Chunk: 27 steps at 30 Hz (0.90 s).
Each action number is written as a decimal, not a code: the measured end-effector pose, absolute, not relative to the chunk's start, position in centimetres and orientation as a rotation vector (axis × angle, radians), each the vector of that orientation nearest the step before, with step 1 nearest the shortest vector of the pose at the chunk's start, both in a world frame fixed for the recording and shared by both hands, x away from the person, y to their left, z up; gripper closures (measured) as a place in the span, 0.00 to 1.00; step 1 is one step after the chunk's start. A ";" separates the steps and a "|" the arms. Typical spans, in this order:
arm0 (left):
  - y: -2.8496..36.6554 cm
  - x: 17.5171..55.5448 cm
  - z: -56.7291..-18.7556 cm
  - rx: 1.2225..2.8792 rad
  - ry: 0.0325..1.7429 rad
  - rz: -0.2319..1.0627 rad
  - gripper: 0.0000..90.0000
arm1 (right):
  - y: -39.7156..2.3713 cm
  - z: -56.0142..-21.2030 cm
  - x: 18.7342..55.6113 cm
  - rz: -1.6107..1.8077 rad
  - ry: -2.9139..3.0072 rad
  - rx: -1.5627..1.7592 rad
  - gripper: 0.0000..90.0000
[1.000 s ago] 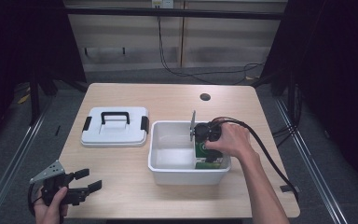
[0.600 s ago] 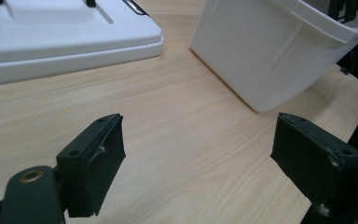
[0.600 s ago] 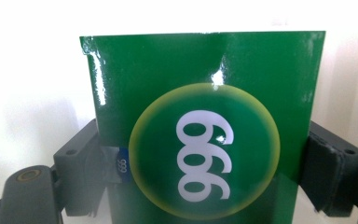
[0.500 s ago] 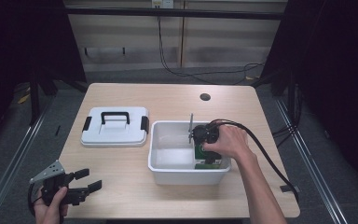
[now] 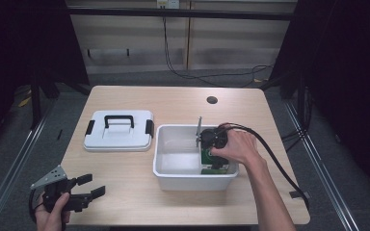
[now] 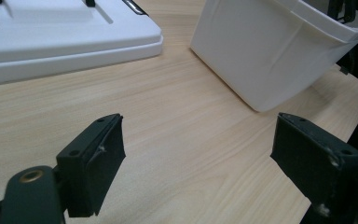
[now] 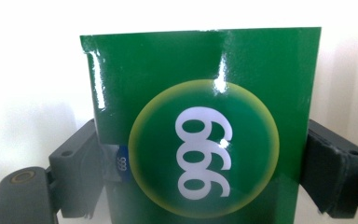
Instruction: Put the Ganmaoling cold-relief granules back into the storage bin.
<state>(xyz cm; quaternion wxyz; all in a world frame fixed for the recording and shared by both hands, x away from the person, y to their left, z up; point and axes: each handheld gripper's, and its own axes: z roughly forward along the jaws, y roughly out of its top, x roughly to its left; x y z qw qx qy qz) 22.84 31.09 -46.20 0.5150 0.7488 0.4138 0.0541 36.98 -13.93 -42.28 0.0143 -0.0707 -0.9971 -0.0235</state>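
Green box mostly hidden by hand in high view — right tongs clamp its sides inside white bin. Left tongs wide apart, empty — over surface.

A pale wooden worktop with rounded corners stands on a grey floor. A white lid with a black handle and black side clips lies flat on it, ahead of the left gripper's fingers. A white tub sits just beside the lid, ahead and to the right of those fingers. A small dark round hole marks the worktop's far side.
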 end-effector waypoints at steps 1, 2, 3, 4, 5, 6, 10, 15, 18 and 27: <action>31.1 22.9 -46.2 1.801 0.993 0.131 0.19 | -14.0 -42.2 37.0 -0.095 -3.104 -0.229 0.12; 31.1 22.9 -46.2 1.802 0.992 0.132 0.19 | -14.0 -42.2 37.0 -0.095 -3.104 -0.229 0.12; 31.1 22.9 -46.2 1.802 0.992 0.132 0.19 | -14.1 -42.1 37.0 -0.113 -3.104 -0.205 0.12; 31.1 22.9 -46.2 1.801 0.992 0.131 0.19 | -14.1 -42.1 37.0 -0.113 -3.104 -0.205 0.12; 31.1 22.9 -46.2 1.801 0.992 0.132 0.19 | -14.1 -42.1 37.0 -0.125 -3.110 -0.214 0.11; 31.1 22.9 -46.2 1.801 0.992 0.132 0.19 | -14.1 -42.0 37.0 -0.125 -3.102 -0.214 0.11; 31.1 22.9 -46.2 1.801 0.992 0.131 0.19 | -14.3 -41.6 37.0 -0.173 -3.093 -0.213 0.11; 31.1 22.8 -46.2 1.800 0.993 0.130 0.19 | -14.6 -41.3 36.9 -0.216 -3.090 -0.231 0.11; 31.1 22.9 -46.2 1.802 0.992 0.131 0.19 | -14.9 -41.0 36.9 -0.268 -3.086 -0.249 0.11; 31.1 22.8 -46.2 1.802 0.993 0.132 0.19 | -15.7 -40.0 36.6 -0.398 -3.087 -0.265 0.11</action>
